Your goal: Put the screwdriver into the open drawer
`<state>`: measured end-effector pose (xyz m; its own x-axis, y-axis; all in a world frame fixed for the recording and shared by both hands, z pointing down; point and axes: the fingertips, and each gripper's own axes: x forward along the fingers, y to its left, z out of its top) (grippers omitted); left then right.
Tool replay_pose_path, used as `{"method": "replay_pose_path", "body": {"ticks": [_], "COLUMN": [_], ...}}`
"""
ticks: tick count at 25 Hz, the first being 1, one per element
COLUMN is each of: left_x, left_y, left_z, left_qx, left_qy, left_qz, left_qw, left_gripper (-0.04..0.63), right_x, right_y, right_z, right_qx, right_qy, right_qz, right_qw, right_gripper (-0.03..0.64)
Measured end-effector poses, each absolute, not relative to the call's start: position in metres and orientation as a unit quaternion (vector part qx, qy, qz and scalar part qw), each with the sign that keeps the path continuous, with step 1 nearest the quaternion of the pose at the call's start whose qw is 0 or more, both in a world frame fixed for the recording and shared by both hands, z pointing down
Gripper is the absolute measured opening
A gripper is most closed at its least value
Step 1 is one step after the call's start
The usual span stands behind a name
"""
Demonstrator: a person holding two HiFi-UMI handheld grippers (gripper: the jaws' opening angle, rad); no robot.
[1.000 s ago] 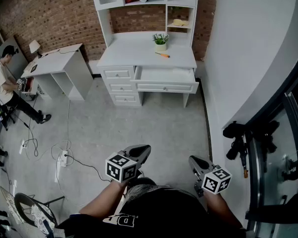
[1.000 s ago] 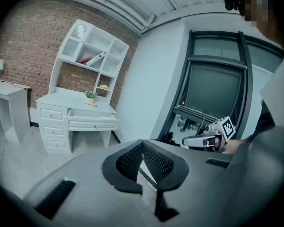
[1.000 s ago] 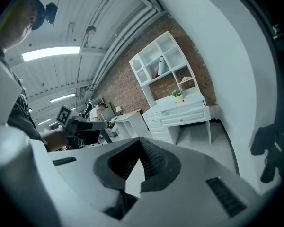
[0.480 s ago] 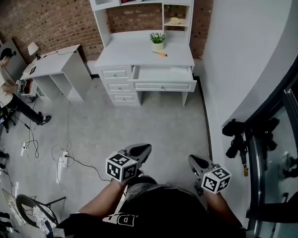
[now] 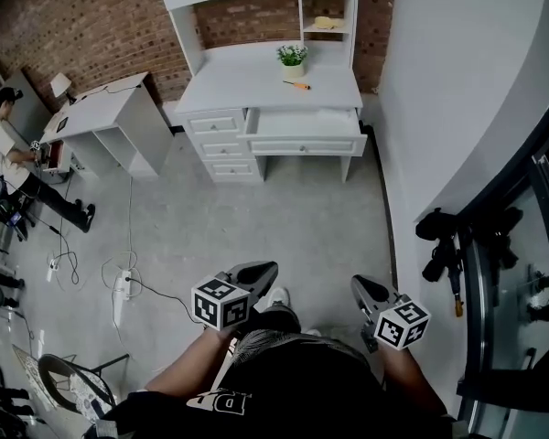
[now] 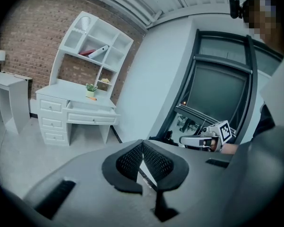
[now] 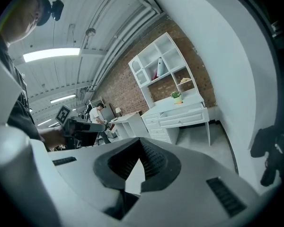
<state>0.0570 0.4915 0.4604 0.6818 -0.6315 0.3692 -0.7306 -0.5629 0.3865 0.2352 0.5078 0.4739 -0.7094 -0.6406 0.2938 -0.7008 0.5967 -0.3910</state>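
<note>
The person stands well back from the desk (image 5: 247, 85), which lies at 12 o'clock across open floor. The screwdriver (image 5: 297, 85) lies flat on the desktop, untouched, just at 5 o'clock from the plant (image 5: 292, 56). The open drawer (image 5: 306, 145) juts out at 6 o'clock from the tool.

Both claws are held low by the body. The left gripper (image 5: 261, 271) has its jaws closed tip to tip with nothing between them, and its own view confirms this (image 6: 142, 143). The right gripper (image 5: 364, 289) is the same: tips meeting and empty (image 7: 141, 143).

The task looks barely begun, and the whole approach is ahead. Several things could go wrong:

- The drawer front sticks out into the walking line, so a hurried step in could knock it.
- Jaws left closed on arrival would shove the tool rather than take it. It would probably roll or skid toward the desk edge.
- The plant sits close, so a wide reach from 12 o'clock might tip it.
- A cable (image 5: 151, 300) trails on the floor at 9 o'clock and could snag a foot that drifts left.
</note>
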Motion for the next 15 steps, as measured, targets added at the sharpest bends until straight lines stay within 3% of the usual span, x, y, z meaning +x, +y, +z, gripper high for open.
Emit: {"method": "replay_pose_path", "body": {"ticks": [15], "left_x": [0.051], "left_y": [0.415], "left_z": [0.476], "left_qx": [0.883], "left_qy": [-0.381], "left_qz": [0.104], "left_qw": [0.253], "left_gripper": [0.018], "right_x": [0.222], "right_y": [0.443], "right_z": [0.49], "right_qx": [0.375], "right_qy": [-0.886], "right_qz": [0.259], "right_qw": [0.084], "right_gripper": [0.002]}}
